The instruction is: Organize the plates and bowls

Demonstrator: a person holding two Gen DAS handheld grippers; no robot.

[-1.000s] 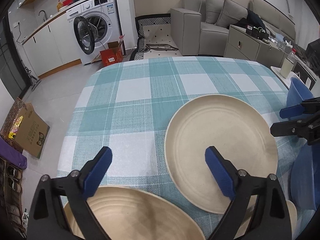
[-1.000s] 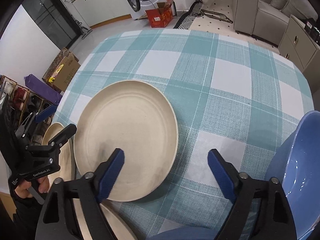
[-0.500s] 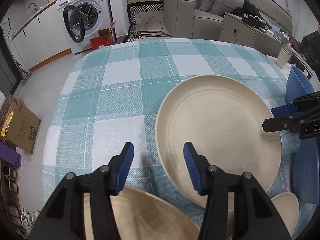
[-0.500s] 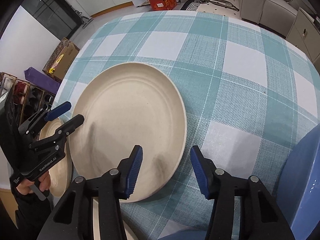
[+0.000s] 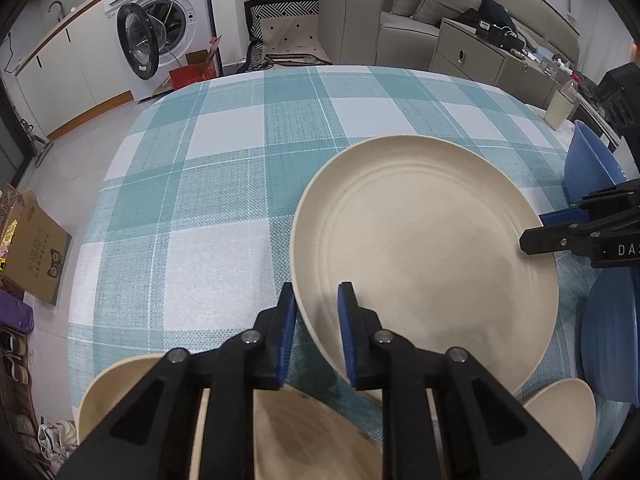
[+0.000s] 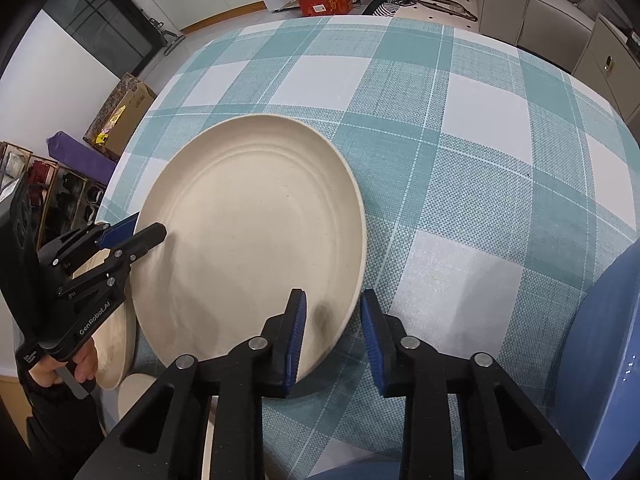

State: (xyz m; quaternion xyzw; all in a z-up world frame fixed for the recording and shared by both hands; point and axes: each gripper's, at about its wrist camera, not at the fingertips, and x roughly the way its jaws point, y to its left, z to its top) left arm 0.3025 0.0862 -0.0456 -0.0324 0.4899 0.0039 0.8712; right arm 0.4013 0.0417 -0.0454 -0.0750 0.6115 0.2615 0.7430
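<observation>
My left claw (image 5: 316,320) is pinched on the near rim of the big plate (image 5: 432,240), one finger under, one over. My right claw (image 6: 333,330) straddles its opposite rim, jaws narrowed, though I can't tell if they grip. The plate is cream, matte, faintly ringed, on the checked tablecloth (image 5: 224,168), blue bowls (image 5: 592,164) beside it.
</observation>
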